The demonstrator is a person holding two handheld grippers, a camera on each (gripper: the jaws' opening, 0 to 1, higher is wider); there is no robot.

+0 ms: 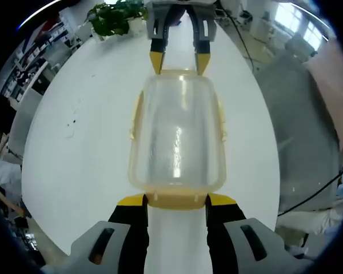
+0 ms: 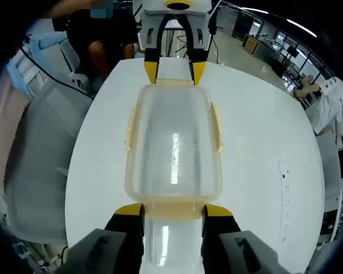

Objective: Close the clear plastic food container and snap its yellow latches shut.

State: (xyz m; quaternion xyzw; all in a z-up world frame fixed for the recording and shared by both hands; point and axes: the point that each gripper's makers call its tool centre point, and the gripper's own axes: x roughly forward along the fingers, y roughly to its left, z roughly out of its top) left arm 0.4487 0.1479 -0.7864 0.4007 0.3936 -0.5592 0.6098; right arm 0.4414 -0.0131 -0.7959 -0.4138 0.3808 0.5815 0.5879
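A clear plastic container with its clear lid on lies lengthwise on the white table, between my two grippers. Yellow latches run along its long sides; I cannot tell whether they are snapped. My left gripper stands open, its yellow tips flanking the end latch at one short end. My right gripper is open the same way at the opposite end, around that end's latch.
A potted plant stands at the table's far edge in the left gripper view. Grey chairs sit beside the table. People are nearby. A cable hangs off the table side.
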